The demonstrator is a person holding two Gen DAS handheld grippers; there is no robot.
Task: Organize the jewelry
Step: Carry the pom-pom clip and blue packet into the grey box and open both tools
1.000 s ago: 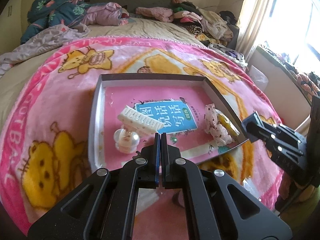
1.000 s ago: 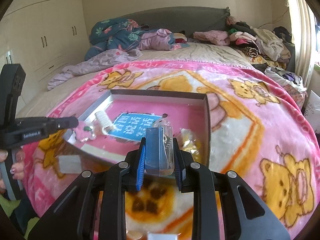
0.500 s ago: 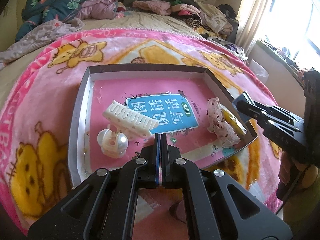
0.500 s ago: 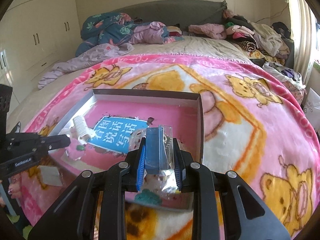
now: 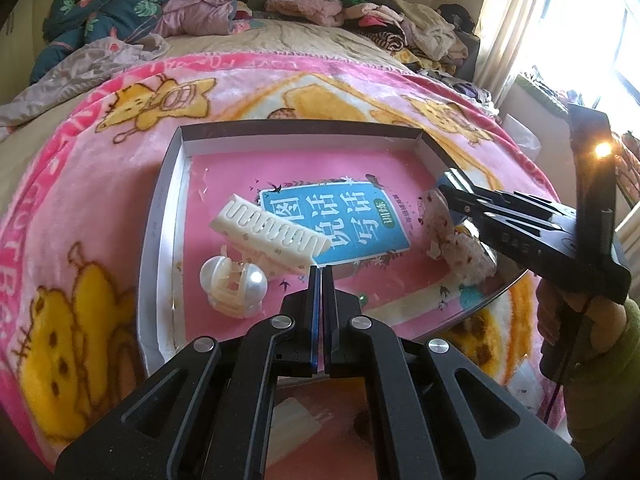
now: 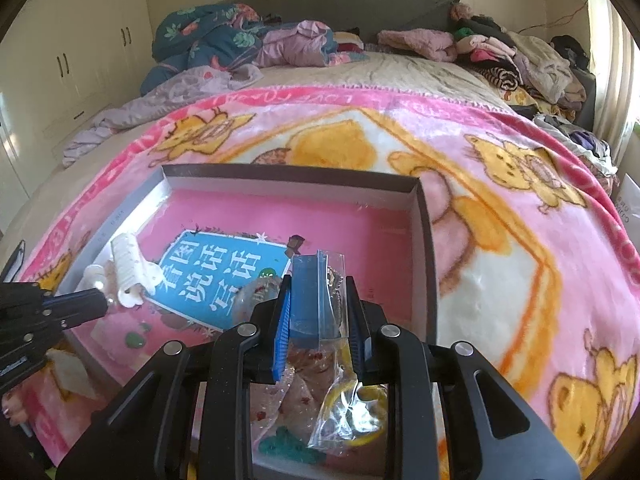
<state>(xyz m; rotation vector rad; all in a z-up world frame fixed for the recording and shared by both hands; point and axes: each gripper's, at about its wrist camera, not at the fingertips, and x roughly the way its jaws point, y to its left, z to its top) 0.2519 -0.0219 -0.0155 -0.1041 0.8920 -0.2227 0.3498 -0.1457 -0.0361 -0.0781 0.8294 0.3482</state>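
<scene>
Inside one tray (image 5: 158,216), two hair clips (image 5: 270,236) (both white).

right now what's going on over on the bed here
A person holds a gripper in each hand over a shallow box on a pink blanket. The right gripper is shut on a small clear bag, above the box's right side. The left gripper is shut and empty, near a white hair clip and a pearly claw clip inside.
</scene>
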